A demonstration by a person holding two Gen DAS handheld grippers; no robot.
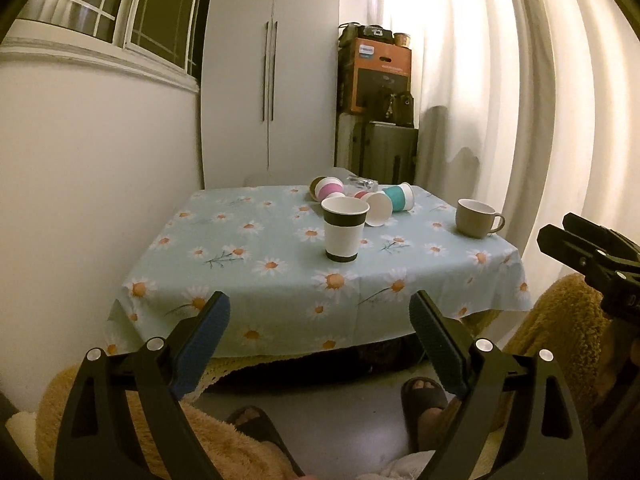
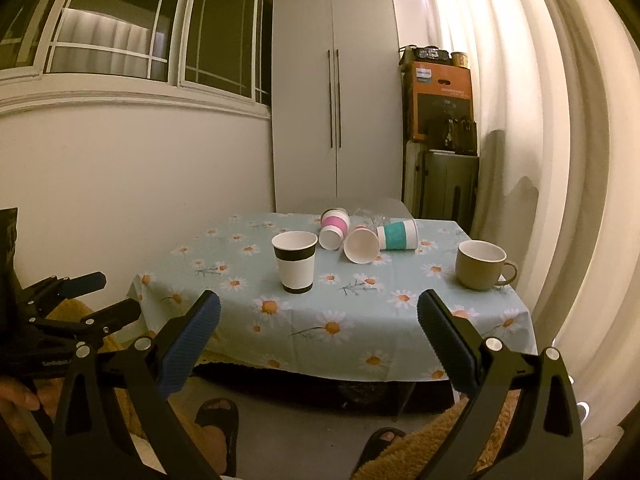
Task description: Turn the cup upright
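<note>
Meanwhile, both claws hang short of the worktop [image 1: 280, 264], which is draped in a pale blue daisy-print cloth, and neither touches anything on it. The left claw [image 1: 319, 312] is spread wide, its blue ribbed pads [image 1: 204, 344] well apart and nothing between them; the right claw [image 2: 319, 312] is likewise released, its pads [image 2: 188, 348] apart and bare.

Near the middle of the cloth a white paper cup with black bands [image 2: 295, 261] stands upright, mouth up. Behind it, toward the far edge, several paper cups lie tipped on their sides in a loose cluster: a pink-banded cup [image 2: 335, 222], a small white cup [image 2: 330, 237] just in front of it, a plain white cup [image 2: 361, 245] whose open mouth faces the claws, and a teal-banded cup [image 2: 397, 234] beside it. Whether these touch one another is hard to tell.

Off to the right, well apart from the cluster, a beige ceramic mug [image 2: 480, 265] sits upright with its handle pointing right. The person's sandalled feet [image 1: 422, 398] show on the floor below the worktop's near edge.
</note>
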